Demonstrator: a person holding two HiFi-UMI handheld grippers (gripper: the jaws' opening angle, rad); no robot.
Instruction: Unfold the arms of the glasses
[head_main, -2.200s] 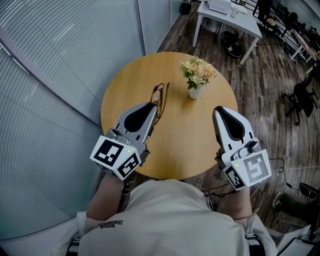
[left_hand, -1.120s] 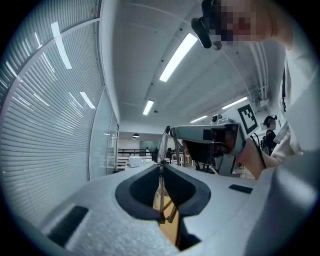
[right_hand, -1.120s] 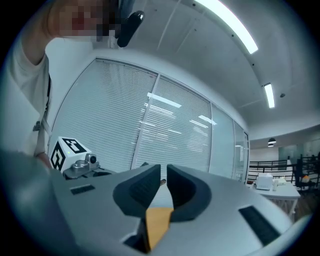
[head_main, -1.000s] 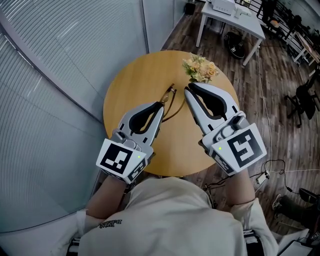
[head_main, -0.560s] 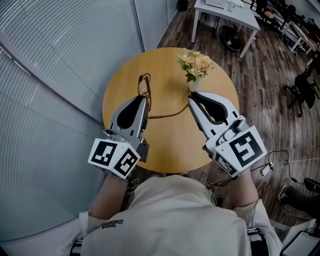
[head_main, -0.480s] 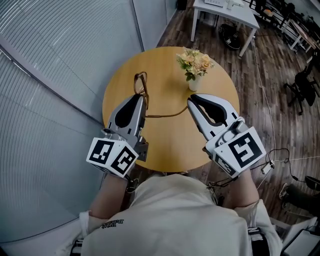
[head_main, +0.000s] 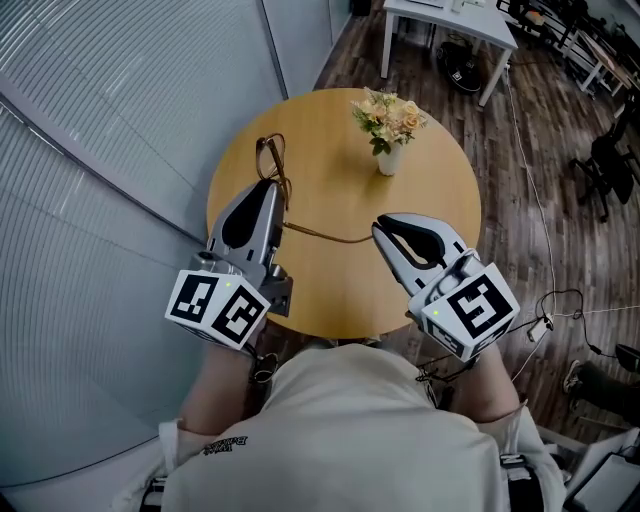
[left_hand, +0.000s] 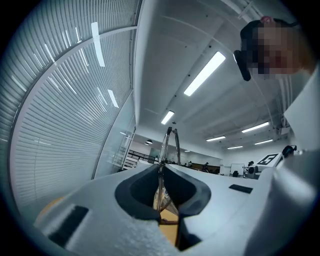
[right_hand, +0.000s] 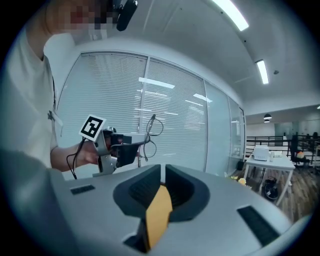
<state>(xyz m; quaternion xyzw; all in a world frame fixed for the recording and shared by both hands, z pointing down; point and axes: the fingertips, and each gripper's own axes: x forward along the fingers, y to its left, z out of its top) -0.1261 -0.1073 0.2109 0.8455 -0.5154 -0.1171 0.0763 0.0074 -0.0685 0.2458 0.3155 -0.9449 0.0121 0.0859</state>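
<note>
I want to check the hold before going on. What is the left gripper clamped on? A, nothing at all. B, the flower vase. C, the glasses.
C: in the left gripper view, the left gripper is shut on the glasses, and their frame sticks out past its tips.

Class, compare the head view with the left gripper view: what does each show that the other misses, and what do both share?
Head view only: the flower vase, the white desk and the dark wood floor. Left gripper view only: the ceiling light strips. Both: the glasses clamped in the left gripper, and the slatted blinds.
</note>
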